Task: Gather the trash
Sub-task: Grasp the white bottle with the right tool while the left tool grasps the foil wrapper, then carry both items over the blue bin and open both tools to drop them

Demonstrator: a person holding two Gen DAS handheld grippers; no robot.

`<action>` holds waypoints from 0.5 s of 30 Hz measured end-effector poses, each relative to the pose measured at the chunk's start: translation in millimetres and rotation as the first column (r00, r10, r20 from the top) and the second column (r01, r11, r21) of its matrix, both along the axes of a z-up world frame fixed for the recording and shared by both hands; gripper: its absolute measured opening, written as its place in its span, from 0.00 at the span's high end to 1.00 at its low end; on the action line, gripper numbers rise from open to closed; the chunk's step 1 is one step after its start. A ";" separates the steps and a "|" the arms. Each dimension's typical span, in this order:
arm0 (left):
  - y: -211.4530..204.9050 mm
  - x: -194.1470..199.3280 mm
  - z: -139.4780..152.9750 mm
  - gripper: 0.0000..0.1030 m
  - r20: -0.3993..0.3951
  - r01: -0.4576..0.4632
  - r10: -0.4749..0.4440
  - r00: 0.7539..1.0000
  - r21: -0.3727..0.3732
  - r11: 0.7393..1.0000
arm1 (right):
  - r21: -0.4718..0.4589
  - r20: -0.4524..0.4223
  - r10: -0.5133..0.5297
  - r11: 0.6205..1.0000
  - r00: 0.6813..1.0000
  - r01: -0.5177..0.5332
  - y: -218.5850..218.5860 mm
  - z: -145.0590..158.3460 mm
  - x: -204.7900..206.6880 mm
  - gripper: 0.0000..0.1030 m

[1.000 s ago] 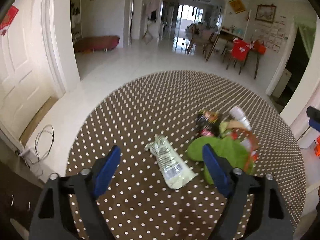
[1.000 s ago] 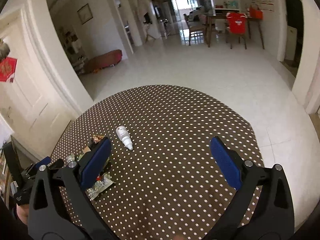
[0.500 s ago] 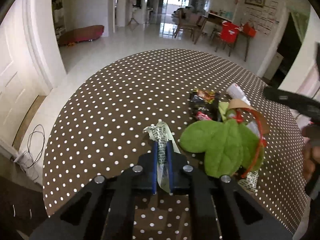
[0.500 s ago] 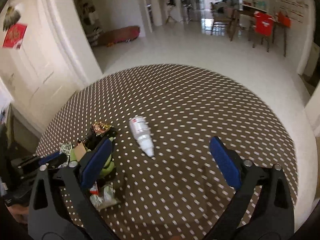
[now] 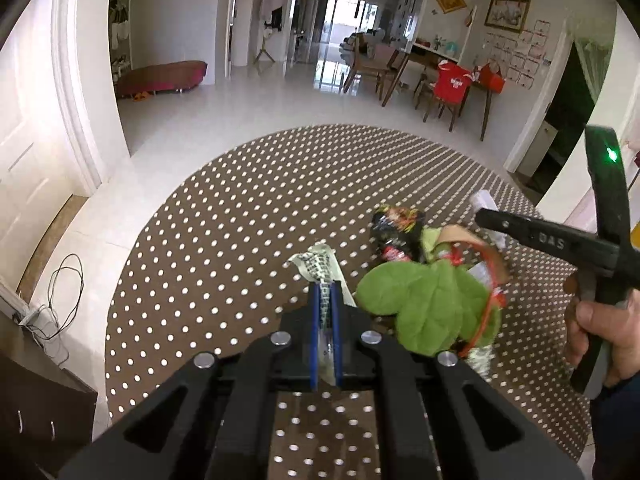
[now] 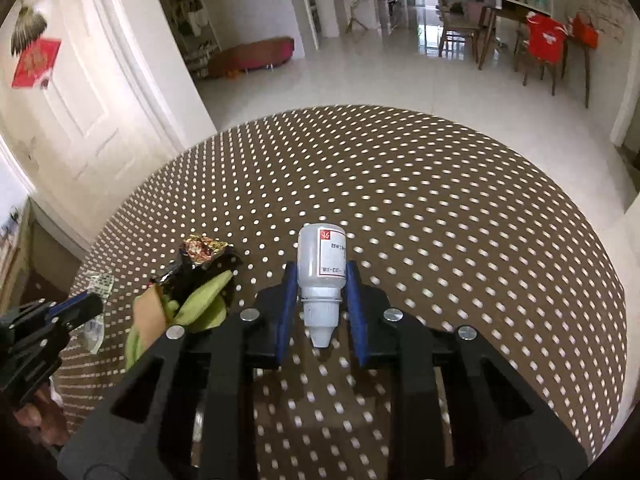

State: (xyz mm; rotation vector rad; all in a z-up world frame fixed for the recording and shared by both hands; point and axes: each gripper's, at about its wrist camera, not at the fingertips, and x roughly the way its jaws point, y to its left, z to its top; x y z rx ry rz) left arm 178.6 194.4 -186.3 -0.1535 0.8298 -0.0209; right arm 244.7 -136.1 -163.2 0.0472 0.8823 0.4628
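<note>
On the dotted round table (tiled room), left claw pinches wrapper, right claw bottle.

1. A round table with a brown, white-dotted cloth fills the near ground.
2. A white panelled door stands at the left, a red paper ornament hung beside it.
3. A low dark-red bench sits far left on the pale tiled floor.
4. Far right, a wooden dining table has a chair draped in red cloth.
5. Framed pictures hang on the far wall.
6. A black cable lies coiled on the floor, near left.
</note>
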 end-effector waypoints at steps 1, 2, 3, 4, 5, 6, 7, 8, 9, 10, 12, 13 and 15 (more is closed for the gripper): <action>-3.6 -1.3 5.4 0.95 0.012 0.006 -0.006 1.000 -0.002 1.000 | 0.008 0.007 -0.008 1.000 1.000 0.008 -9.2 4.4 -5.5 0.77; -6.7 -1.3 9.3 0.95 0.019 0.010 -0.010 1.000 -0.004 1.000 | 0.022 0.015 -0.017 1.000 1.000 0.017 -19.1 10.0 -11.5 0.77; -13.3 0.2 15.2 0.95 0.029 0.020 -0.020 0.999 -0.003 1.000 | 0.032 0.024 -0.027 0.999 0.999 0.026 -27.4 15.4 -16.7 0.77; -19.1 1.0 19.2 0.95 0.034 0.030 -0.030 0.999 -0.002 1.000 | 0.040 0.037 -0.042 0.998 0.998 0.040 -37.9 21.8 -23.2 0.77; -24.7 1.7 23.7 0.95 0.040 0.043 -0.043 0.998 -0.003 0.999 | 0.049 0.044 -0.050 0.998 0.998 0.048 -45.0 25.6 -28.3 0.77; -32.6 2.0 29.2 0.95 0.050 0.060 -0.060 0.997 -0.005 0.998 | 0.063 0.052 -0.062 0.996 0.997 0.059 -54.7 30.7 -34.0 0.77; -40.9 2.5 34.5 0.95 0.061 0.076 -0.076 0.995 0.000 0.997 | 0.071 0.058 -0.072 0.995 0.996 0.068 -63.4 35.4 -36.6 0.77; -48.4 2.3 39.5 0.95 0.071 0.092 -0.092 0.993 0.004 0.996 | 0.082 0.067 -0.089 0.993 0.994 0.084 -73.9 40.5 -42.6 0.77; -57.8 3.0 44.8 0.95 0.082 0.111 -0.111 0.990 0.002 0.994 | 0.095 0.074 -0.103 0.991 0.992 0.096 -84.0 44.0 -48.4 0.77; -68.1 3.6 50.5 0.95 0.095 0.131 -0.131 0.987 0.000 0.991 | 0.108 0.080 -0.116 0.988 0.990 0.107 -92.5 48.8 -52.5 0.77; -87.7 6.0 57.7 0.95 0.113 0.168 -0.168 0.979 0.007 0.986 | 0.128 0.094 -0.147 0.983 0.985 0.134 -114.1 56.2 -63.9 0.77; -96.2 7.0 61.0 0.95 0.119 0.185 -0.185 0.976 0.009 0.983 | 0.137 0.098 -0.160 0.980 0.982 0.145 -126.4 61.8 -60.6 0.77; -117.9 9.7 68.7 0.95 0.133 0.226 -0.225 0.965 0.008 0.974 | 0.159 0.109 -0.196 0.971 0.974 0.178 -150.7 67.8 -71.0 0.77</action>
